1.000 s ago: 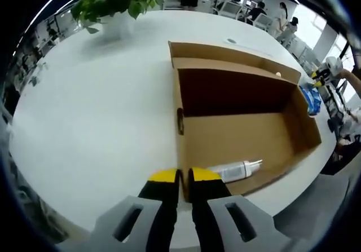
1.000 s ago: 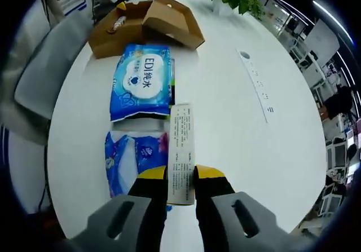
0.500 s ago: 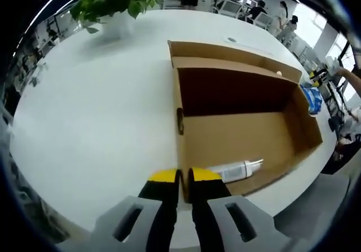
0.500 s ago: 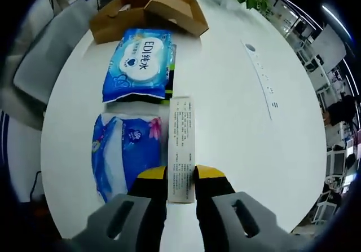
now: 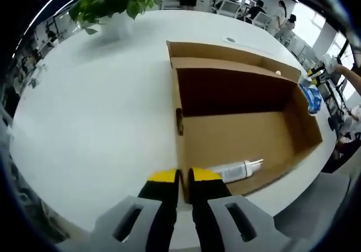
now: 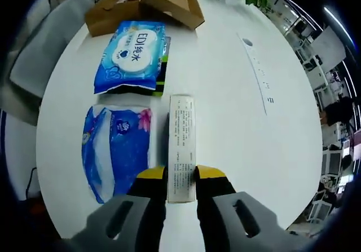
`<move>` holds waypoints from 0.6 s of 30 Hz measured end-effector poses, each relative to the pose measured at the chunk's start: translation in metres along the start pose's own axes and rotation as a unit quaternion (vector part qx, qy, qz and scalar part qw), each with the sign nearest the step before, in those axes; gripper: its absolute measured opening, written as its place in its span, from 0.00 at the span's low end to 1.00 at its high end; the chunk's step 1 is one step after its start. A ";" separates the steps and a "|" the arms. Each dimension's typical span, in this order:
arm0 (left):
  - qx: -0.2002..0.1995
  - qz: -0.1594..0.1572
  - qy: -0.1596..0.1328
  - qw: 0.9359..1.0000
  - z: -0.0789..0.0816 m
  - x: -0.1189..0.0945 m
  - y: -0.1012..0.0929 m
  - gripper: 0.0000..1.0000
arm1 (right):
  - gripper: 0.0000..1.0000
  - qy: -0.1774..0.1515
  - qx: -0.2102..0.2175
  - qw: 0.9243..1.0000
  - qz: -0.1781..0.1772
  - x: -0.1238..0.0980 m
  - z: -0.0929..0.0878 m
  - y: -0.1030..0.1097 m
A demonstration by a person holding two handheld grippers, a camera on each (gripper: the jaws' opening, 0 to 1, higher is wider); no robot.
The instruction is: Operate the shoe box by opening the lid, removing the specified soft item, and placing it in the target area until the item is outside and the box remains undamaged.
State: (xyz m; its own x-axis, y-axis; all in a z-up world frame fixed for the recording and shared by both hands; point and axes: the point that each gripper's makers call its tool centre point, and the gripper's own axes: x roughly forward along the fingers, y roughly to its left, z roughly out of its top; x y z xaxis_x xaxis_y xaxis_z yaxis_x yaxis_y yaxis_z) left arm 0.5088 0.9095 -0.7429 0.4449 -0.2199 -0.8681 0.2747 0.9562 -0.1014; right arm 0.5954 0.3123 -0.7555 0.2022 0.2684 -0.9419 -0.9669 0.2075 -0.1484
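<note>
**Shoe box open on counter; slim carton in right hand-held gripper**

Left gripper view: the left hand-held gripper [image 5: 184, 180], yellow-tipped jaws nearly together, pinches the near wall of the open cardboard shoe box [image 5: 242, 139] at its front left corner. The box sits on the white counter [image 5: 96, 116], lid [image 5: 225, 53] folded back on the far side. Inside, a white tube-like bottle [image 5: 234, 169] lies along the near wall, just right of the jaws; rest of the box floor is bare. A potted plant [image 5: 115, 1] stands at the counter's far edge. A blue pack [image 5: 311, 98] shows past the box's right end. People and desks in the bkgd.

Right gripper view: the right hand-held gripper [image 6: 181, 180] is clamped on the near end of a slim white printed carton [image 6: 181, 145], which runs straight out from the jaws over the counter. Left of the carton lies a blue soft pack w/ pink floral print [image 6: 118, 147]; beyond it, a blue wet-wipe pack [image 6: 131, 54] marked "EDI". Shoe box sits farther back at the counter's far edge, well apart from both packs. Whether the carton touches the counter: can't tell.
</note>
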 end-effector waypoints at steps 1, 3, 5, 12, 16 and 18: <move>0.000 0.000 -0.001 1.000 0.000 0.000 0.000 0.05 | 0.17 0.001 -0.002 1.000 0.000 0.000 0.000 0.000; -0.001 -0.001 -0.001 1.000 0.000 0.000 0.000 0.05 | 0.17 0.004 -0.003 1.000 0.000 0.000 -0.001 -0.001; -0.001 -0.001 -0.001 1.000 0.000 0.000 0.000 0.05 | 0.17 0.008 -0.002 1.000 -0.003 0.000 -0.002 -0.002; 0.006 -0.001 -0.002 1.000 0.001 0.000 -0.001 0.05 | 0.18 0.013 -0.001 1.000 -0.013 0.000 -0.005 -0.007; 0.008 -0.001 -0.004 1.000 0.001 0.000 -0.001 0.05 | 0.18 0.014 -0.002 1.000 -0.013 0.000 -0.005 -0.008; 0.008 -0.002 -0.004 1.000 0.002 0.000 -0.002 0.05 | 0.18 0.014 -0.001 1.000 -0.014 0.000 -0.005 -0.009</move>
State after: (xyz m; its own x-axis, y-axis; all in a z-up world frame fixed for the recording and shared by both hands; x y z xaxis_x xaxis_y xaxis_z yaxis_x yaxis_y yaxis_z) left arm 0.5096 0.9078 -0.7417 0.4508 -0.2250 -0.8638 0.2895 0.9523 -0.0970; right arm 0.6034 0.3059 -0.7560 0.2245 0.2360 -0.9455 -0.9612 0.2133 -0.1750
